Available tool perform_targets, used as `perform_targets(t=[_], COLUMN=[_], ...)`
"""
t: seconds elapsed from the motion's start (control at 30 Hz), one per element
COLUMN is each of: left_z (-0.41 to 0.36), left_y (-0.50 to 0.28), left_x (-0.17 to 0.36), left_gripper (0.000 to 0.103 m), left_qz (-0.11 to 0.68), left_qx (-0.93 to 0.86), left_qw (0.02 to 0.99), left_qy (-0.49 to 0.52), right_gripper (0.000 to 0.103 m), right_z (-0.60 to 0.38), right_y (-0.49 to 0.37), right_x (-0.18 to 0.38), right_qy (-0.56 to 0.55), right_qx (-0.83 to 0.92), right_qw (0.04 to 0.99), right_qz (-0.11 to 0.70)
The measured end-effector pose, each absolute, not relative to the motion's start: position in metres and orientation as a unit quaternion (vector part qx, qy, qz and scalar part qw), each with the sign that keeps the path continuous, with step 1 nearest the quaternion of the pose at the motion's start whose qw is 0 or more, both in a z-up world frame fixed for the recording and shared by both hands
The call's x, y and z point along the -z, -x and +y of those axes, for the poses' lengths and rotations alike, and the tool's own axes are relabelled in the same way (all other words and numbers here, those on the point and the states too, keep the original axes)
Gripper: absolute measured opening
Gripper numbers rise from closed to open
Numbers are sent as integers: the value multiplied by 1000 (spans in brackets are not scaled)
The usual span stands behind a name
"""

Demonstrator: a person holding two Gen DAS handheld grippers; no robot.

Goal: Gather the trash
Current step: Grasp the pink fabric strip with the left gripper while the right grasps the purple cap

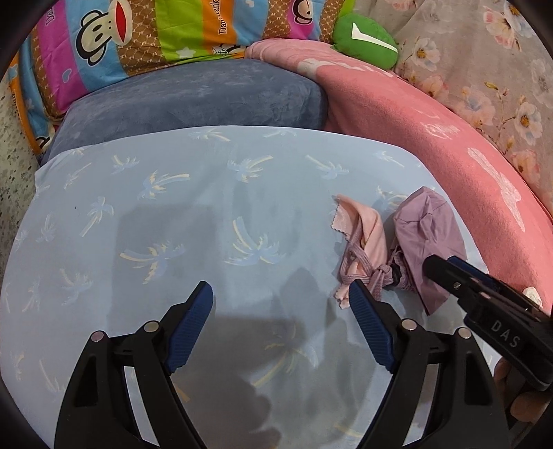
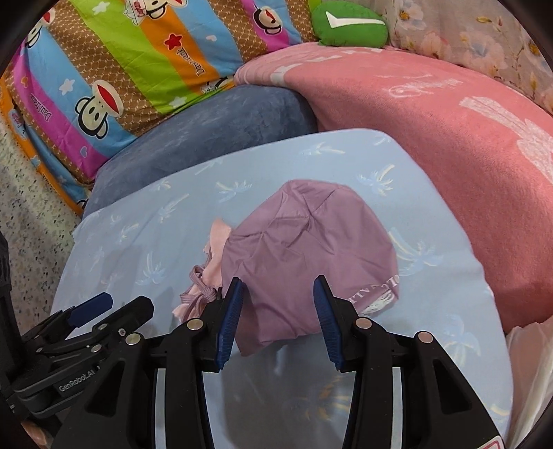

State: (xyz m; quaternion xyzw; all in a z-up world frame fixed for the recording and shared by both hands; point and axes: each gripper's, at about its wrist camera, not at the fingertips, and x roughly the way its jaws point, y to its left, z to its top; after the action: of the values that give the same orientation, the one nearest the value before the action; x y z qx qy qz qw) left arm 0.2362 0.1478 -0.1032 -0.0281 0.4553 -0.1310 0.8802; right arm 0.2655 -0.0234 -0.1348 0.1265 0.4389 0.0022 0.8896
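A crumpled purple drawstring bag (image 2: 304, 248) lies on a light blue palm-print sheet (image 2: 145, 241), with a small pink cloth (image 2: 217, 238) tucked under its left side. My right gripper (image 2: 278, 283) hovers over the bag's near edge. Its jaws stand apart, purple fabric shows in the gap, and the pads do not press on it. In the left wrist view the purple bag (image 1: 428, 235) and the pink cloth (image 1: 366, 231) lie to the right, and the right gripper (image 1: 442, 264) comes in over the bag. My left gripper (image 1: 280, 290) stands wide open over the bare sheet (image 1: 138, 224), its right fingertip by the bag's cord (image 1: 359, 266).
A blue-grey cushion (image 1: 193, 100) lies behind the sheet, with a striped monkey-print quilt (image 1: 121, 45) beyond it. To the right are a pink blanket (image 2: 432, 145), a green plush (image 2: 349, 24) and floral fabric (image 1: 484, 69). Speckled floor (image 2: 31, 214) lies left; white plastic (image 2: 528, 345) is at the right edge.
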Motion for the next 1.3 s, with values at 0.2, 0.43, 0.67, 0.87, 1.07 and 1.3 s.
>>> perform_targets(t=[0.2, 0.43, 0.67, 0.87, 1.07, 1.3], left_z=[148, 142, 127, 106, 78, 62], left_y=[-241, -238, -236, -244, -254, -269], left_x=[108, 109, 106, 106, 105, 116], left_gripper=[77, 77, 77, 77, 77, 47], left_qz=[459, 460, 460, 467, 472, 483], left_qx=[138, 149, 166, 179, 197, 187], left_qw=[877, 875, 871, 864, 857, 854], left_qy=[33, 38, 42, 55, 63, 54], right_gripper=[6, 2, 2, 2, 2, 2], right_z=[-22, -23, -51, -66, -70, -70], right_y=[-258, -221, -183, -169, -170, -173], right_x=[144, 129, 118, 125, 135, 142], right_qy=[-115, -81, -126, -148, -159, -166], right_qx=[-6, 20, 41, 50, 46, 37], right_qw=[888, 902, 901, 893, 889, 886], right_qz=[446, 423, 414, 421, 426, 431])
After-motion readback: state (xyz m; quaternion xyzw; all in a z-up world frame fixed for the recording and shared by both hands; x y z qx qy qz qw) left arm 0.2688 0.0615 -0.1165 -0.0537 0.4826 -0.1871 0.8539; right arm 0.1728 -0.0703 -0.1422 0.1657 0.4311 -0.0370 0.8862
